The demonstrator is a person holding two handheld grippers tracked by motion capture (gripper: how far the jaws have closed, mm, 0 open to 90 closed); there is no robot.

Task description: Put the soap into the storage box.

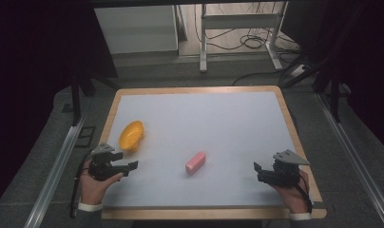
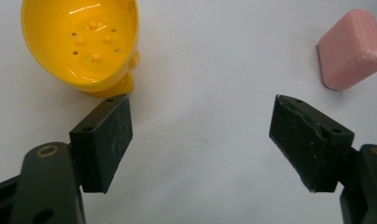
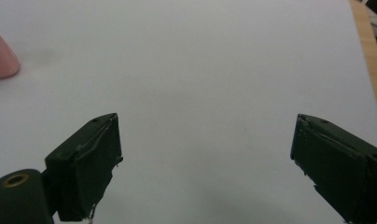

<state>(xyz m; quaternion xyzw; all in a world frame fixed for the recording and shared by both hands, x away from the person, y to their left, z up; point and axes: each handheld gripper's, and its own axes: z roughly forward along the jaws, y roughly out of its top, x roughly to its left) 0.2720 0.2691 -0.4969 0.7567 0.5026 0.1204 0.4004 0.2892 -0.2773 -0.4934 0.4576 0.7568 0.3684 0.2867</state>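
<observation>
My work surface was a white table (image 1: 218,114) with a wooden rim; beyond it stood a white cabinet (image 1: 135,28) and floor cables (image 1: 247,42).

Grey floor (image 1: 237,71) (cables trailing) beyond a white desk frame (image 1: 237,21).

Right gripper (image 3: 205,163): black jaws wide apart, nothing between them, over white worktop (image 3: 214,70). Rounded pink block (image 3: 1,59) at left edge; wooden worktop border (image 3: 369,60) at right.
</observation>
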